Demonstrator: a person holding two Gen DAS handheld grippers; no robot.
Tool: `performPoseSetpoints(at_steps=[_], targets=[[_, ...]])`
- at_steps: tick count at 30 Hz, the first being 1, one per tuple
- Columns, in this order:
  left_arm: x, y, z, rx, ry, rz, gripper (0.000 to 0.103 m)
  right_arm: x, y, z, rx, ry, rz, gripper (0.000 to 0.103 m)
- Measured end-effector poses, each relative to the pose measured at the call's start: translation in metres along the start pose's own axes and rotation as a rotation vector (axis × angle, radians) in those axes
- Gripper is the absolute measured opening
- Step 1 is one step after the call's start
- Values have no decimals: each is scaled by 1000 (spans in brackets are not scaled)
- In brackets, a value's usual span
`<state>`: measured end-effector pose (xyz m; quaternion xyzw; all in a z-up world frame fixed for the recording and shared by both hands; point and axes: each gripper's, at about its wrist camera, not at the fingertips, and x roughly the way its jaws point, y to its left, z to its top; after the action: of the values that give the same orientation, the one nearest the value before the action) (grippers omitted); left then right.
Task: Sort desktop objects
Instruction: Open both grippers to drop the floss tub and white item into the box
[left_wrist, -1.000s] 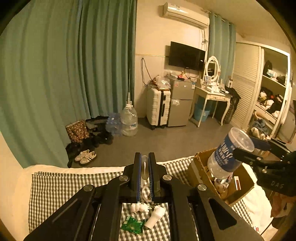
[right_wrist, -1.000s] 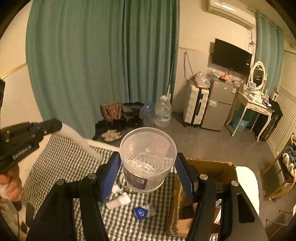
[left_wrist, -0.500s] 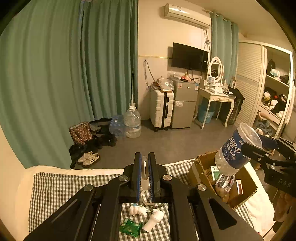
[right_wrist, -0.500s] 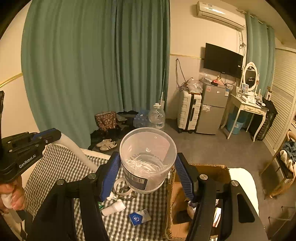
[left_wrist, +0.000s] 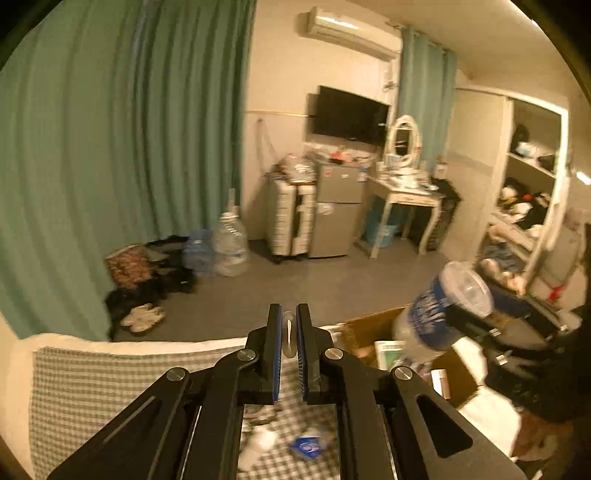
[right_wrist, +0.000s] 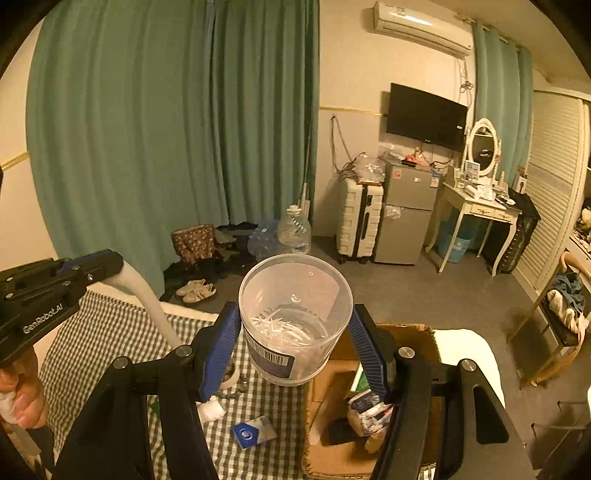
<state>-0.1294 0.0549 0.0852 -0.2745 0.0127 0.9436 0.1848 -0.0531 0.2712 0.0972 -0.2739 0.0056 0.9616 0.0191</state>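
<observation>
Plastic tub (right_wrist: 294, 317) of white sticks, clamped in right gripper (right_wrist: 295, 345), has drifted right, now over edge of cardboard box (right_wrist: 406, 332); drop-in looks near. Left gripper (left_wrist: 287, 350) has lifted, still pinched on a thin white piece (left_wrist: 288, 332) above the checked cloth (left_wrist: 92, 384)

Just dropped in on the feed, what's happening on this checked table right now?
A person is sorting clutter into a cardboard box. The right gripper holds a clear plastic tub of small white picks, open end toward the camera, near the box's edge. The left gripper is clamped on a thin white curved piece. A small blue packet and a white bottle lie on the checked cloth.
</observation>
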Motion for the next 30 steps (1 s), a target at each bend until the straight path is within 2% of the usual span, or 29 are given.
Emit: performPoseSetpoints(at_steps=[3,9,16,26,30], targets=[[4,-26,6,50,-19,-27,7,-2,-15,-5,15,-7,-34,61],[19,-64,13,49,-23,-66,7,0,-42,-9,40,5,-81,61],[39,-112,8,98,-13,-124,7,6,-78,-6,92,7,-129,61],[81,-146,-3,99,37,-180,7,24,-117,-35,121,69,-160,61],[104,-163,-12,110,82,-197,7,34,-130,-48,141,100,-167,61]])
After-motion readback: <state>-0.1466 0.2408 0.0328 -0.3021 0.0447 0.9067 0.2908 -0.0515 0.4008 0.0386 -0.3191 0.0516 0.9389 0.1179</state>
